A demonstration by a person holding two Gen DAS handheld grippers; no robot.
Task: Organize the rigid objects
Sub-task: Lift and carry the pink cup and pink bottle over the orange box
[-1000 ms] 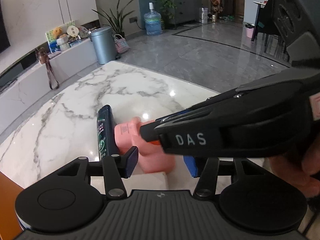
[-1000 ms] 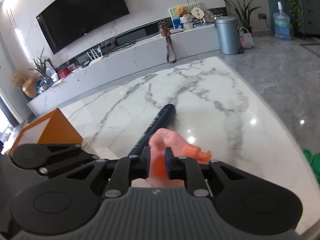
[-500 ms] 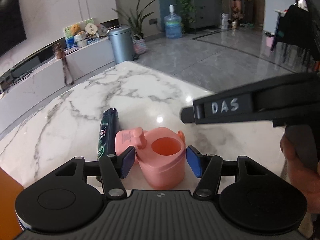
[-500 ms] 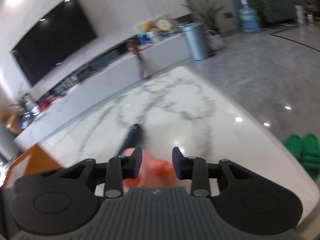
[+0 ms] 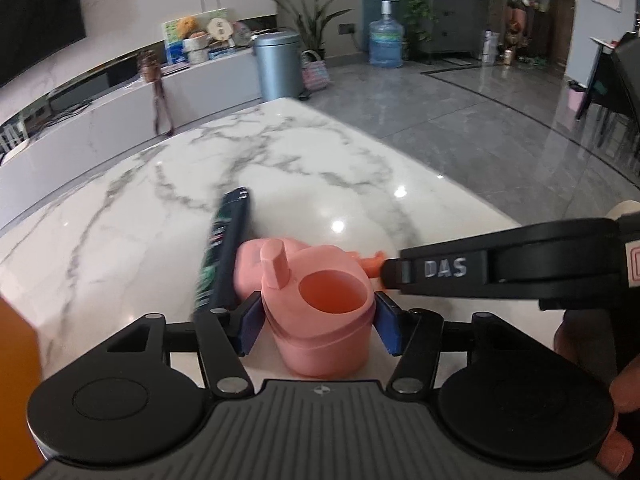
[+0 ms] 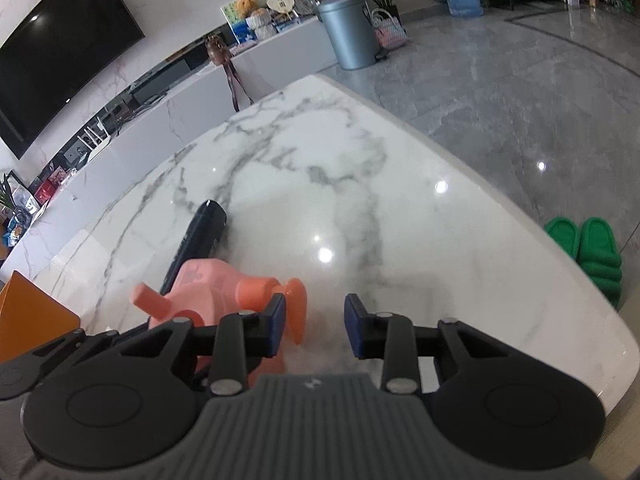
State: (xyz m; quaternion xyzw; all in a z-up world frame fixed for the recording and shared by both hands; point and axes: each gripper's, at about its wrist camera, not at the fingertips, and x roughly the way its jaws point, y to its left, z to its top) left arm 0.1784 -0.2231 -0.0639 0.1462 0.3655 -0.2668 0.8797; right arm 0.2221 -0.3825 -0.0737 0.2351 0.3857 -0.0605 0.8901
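A pink plastic container (image 5: 320, 344) with a round open top and an orange spout (image 5: 372, 266) stands upright on the white marble table (image 5: 120, 240). My left gripper (image 5: 318, 320) is closing on it, and its blue pads (image 5: 250, 322) touch both sides. The right gripper (image 5: 400, 276) comes in from the right, its tip by the spout. In the right wrist view the right gripper (image 6: 316, 320) has nothing between its closing jaws. The container (image 6: 200, 284) and the spout (image 6: 296, 304) lie just left of its left pad. A dark bottle (image 5: 224, 248) lies behind the container.
An orange box (image 6: 32, 320) stands at the table's near left corner. The table's rounded edge (image 6: 560, 280) runs close on the right, with green slippers (image 6: 584, 248) on the floor beyond. A person's fingers (image 5: 624, 392) hold the right gripper's handle.
The right gripper let go of the container's orange part, opened and drew off to the right. The left pads came in against the container's sides, and the container now stands upright.
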